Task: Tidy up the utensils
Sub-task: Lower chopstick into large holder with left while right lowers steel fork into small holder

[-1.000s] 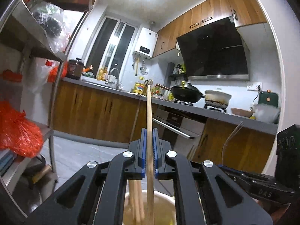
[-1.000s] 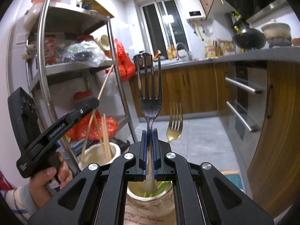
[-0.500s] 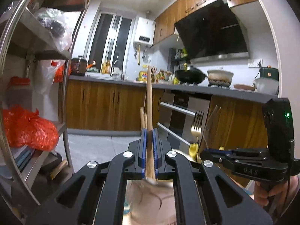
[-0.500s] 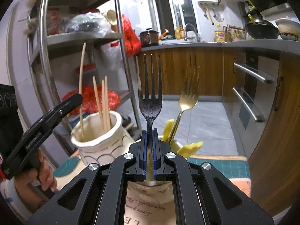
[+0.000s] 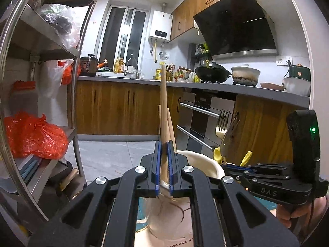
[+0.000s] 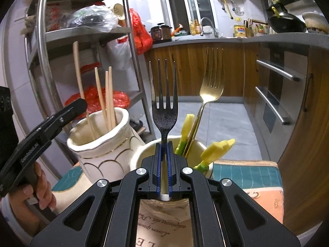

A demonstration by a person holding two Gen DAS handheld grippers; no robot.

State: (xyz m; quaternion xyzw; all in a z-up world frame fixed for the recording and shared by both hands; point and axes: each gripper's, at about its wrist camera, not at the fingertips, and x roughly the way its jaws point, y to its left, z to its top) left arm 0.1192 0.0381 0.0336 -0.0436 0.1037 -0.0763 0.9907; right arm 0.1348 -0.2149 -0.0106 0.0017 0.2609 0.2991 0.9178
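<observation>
- Left gripper (image 5: 163, 164), aimed almost level, is clamped on an upright wooden chopstick (image 5: 163, 111) over the cream vase (image 6: 98, 144).
- Right gripper (image 6: 164, 164), tilted downward, pinches a black fork (image 6: 164, 111), tines up, above the cream jar (image 6: 141, 154).

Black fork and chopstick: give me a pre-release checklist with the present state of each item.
1. Right gripper shut on the black fork: ok.
2. Fork handle inside the cup, beside the gold fork: ok.
3. Left gripper shut on the chopstick: ok.
4. Chopstick's lower end inside the vase with the other chopsticks: ok.
5. Either utensil resting on its container's bottom: cannot tell.
</observation>
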